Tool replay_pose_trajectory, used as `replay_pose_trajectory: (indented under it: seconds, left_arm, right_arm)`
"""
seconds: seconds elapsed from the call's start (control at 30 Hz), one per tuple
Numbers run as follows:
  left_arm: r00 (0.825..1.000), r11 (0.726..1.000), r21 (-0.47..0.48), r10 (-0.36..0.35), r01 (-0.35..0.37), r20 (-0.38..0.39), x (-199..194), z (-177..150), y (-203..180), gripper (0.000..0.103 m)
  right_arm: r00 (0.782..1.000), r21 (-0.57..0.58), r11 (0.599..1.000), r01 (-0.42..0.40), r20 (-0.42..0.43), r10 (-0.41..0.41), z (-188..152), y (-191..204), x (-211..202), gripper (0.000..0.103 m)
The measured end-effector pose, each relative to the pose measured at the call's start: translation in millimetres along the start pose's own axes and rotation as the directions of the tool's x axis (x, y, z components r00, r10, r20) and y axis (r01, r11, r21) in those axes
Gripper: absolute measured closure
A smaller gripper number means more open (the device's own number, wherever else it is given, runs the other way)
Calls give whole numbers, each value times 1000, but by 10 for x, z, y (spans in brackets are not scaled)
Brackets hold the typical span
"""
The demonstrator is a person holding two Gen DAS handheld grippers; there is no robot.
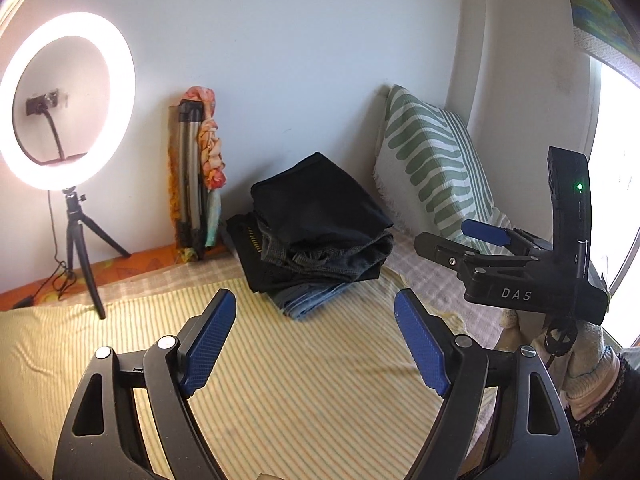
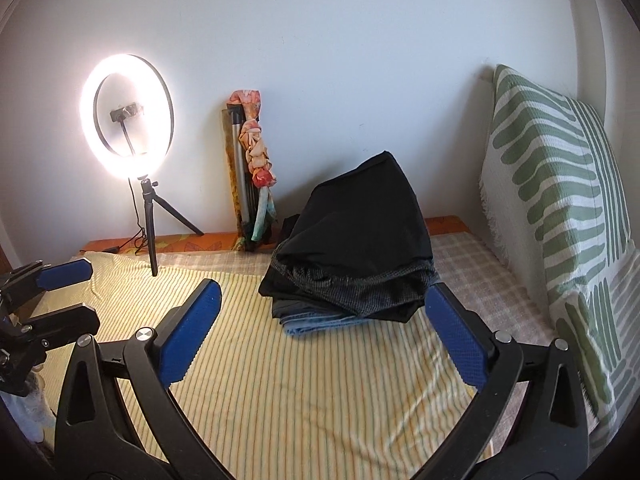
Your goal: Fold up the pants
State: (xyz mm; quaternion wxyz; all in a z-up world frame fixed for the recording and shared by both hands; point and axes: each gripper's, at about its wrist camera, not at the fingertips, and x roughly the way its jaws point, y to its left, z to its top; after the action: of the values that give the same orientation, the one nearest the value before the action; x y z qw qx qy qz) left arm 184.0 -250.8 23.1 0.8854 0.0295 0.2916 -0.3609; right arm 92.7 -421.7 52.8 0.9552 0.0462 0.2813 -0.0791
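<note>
A stack of folded pants [image 1: 316,236] lies on the striped yellow bedsheet [image 1: 280,380] near the wall: black pair on top, dark grey pairs under it, blue jeans at the bottom. It also shows in the right wrist view [image 2: 352,256]. My left gripper [image 1: 314,304] is open and empty, held above the sheet short of the stack. My right gripper [image 2: 322,296] is open and empty, close in front of the stack. The right gripper shows in the left wrist view [image 1: 452,236], the left one in the right wrist view [image 2: 76,292], both with jaws apart.
A lit ring light [image 1: 66,100] on a small tripod stands at the back left on the bed. A folded tripod wrapped in a scarf [image 1: 200,168] leans on the wall. A green-striped pillow [image 2: 560,216] stands at the right. A bright window [image 1: 620,160] lies far right.
</note>
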Motion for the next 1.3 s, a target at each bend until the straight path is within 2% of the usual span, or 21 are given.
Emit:
replay_pose_trajectory:
  seconds: [0.33,0.6,0.83,0.97,1.1,1.3]
  left_arm:
    - [998,999,-13,51,-52,-40,-48,-255,128,21]
    - [996,996,-20,86,-86,-12,-122,-317,173,21]
    - [993,993,-14,115,-115,-18,-100,-321,180,20]
    - [991,991,0,135,-135,3,-123,-316,149,16]
    - [985,985,4,171,-171,23,-166,-333,132,2]
    - [981,981,25,191,-191,14,-159,-365,108,2]
  right_arm:
    - [1000,22,1000,1,-1,-1,-249,100,75,0]
    - [1000,5,1000,4,4,-4,-339,110,111,0]
    - [1000,1,1000,21,13,-21,-349,90,103,0]
    - [999,6,1000,26,31,-26,-335,88,88,0]
    - [999,-5,1000,25,25,-25,-353,100,95,0]
    - [1000,-15,1000,20,18,-20,-381,121,101,0]
